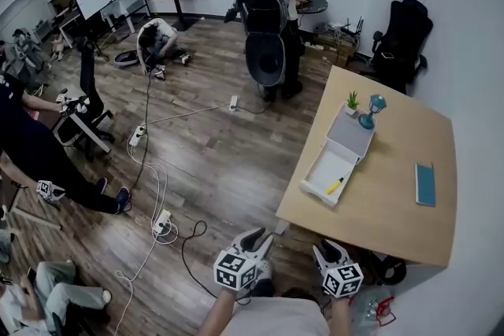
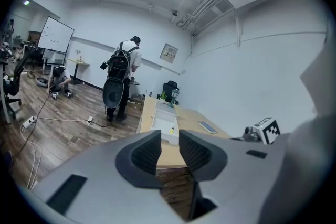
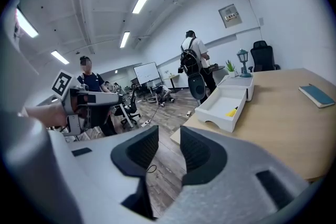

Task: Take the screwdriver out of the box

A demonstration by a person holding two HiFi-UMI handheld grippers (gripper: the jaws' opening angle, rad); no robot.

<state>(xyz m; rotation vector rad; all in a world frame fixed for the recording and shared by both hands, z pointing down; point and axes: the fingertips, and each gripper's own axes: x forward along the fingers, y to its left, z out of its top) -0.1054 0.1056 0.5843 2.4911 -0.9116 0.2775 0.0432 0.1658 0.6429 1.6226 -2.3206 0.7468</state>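
Observation:
A yellow-handled screwdriver (image 1: 335, 186) lies inside the open white box (image 1: 324, 166), which stands on the near left part of the wooden table (image 1: 394, 201). Both grippers hover over the floor, short of the table's near edge and apart from the box. My left gripper (image 1: 256, 237) is open with nothing between its jaws. My right gripper (image 1: 327, 247) is likewise open and empty. In the left gripper view the box (image 2: 167, 135) shows just beyond the left gripper (image 2: 169, 152). In the right gripper view the screwdriver (image 3: 231, 112) lies in the box (image 3: 220, 107), ahead and to the right of the right gripper (image 3: 169, 150).
On the table stand a small plant (image 1: 353, 101), a blue lamp figure (image 1: 372, 111) and a blue notebook (image 1: 425, 184). A person with a backpack (image 1: 269, 4) stands beyond the table. Cables and power strips (image 1: 161, 221) lie on the wooden floor at left, near other people.

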